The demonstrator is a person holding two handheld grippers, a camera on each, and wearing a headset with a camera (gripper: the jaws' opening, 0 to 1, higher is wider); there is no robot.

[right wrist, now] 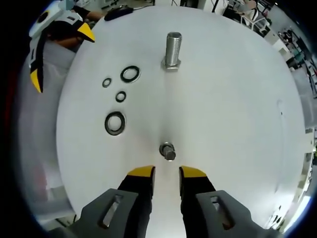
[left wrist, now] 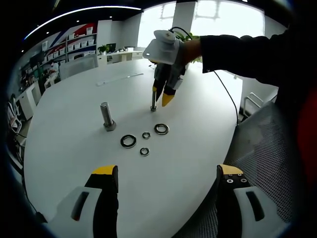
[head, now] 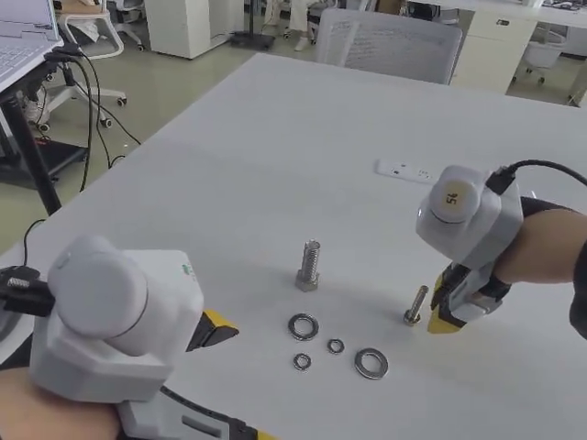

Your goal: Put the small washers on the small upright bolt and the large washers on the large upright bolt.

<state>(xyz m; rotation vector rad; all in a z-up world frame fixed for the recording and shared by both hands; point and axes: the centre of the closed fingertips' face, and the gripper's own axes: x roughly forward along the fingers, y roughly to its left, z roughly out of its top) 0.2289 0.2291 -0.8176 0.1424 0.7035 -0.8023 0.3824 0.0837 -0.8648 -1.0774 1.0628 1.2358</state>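
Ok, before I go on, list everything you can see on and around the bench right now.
large upright bolt: one, silver, standing mid-table
small upright bolt: one, silver, standing to its right, just ahead of the right gripper's tips
large washers: two, grey metal, flat on the table, neither on a bolt
small washers: two, grey metal, flat between the large washers
table: one, white
strip: one, white, lying farther back on the table
chair: one, grey, at the far edge
laptop: one, pale, upper left, off the table
left gripper: white with yellow tips, jaws wide apart, empty
right gripper: same colours, jaws narrowly apart, empty
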